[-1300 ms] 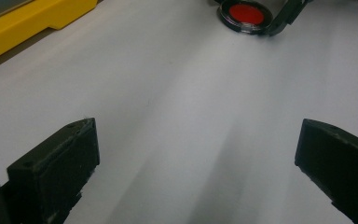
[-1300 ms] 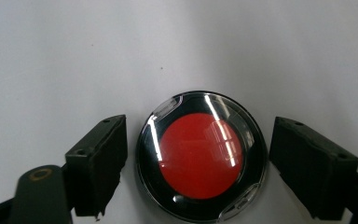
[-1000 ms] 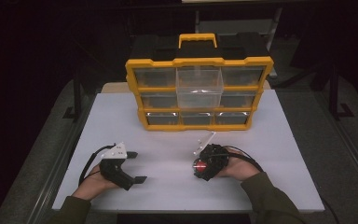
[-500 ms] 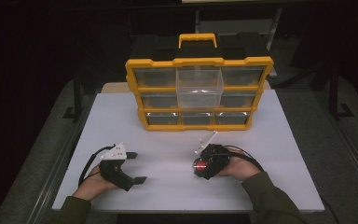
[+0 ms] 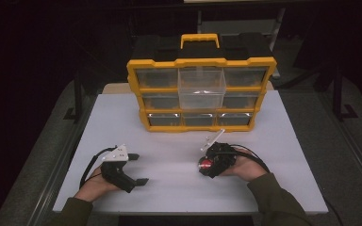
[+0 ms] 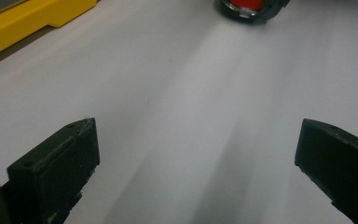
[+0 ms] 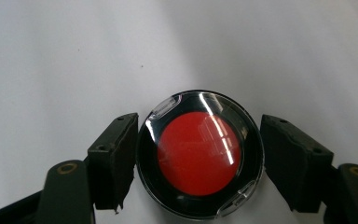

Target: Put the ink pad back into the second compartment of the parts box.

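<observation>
Sitting btwn right gripper (image 7: 198, 154) jaws: compact (image 7: 199, 154) (red)

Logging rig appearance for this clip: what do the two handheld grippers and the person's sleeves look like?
Both grippers are black with blocky black jaws and trailing black cables. The left gripper carries a grey three-cornered plate on top; the right gripper has one too, seen edge-on. The person's sleeves are dark olive green.

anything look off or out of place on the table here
One thing: the clear middle drawer in the top row of the yellow organizer juts out past its neighbours, pulled partway open. Otherwise nothing is spilled or damaged; the round red compact sits flat between the right gripper jaws.
</observation>
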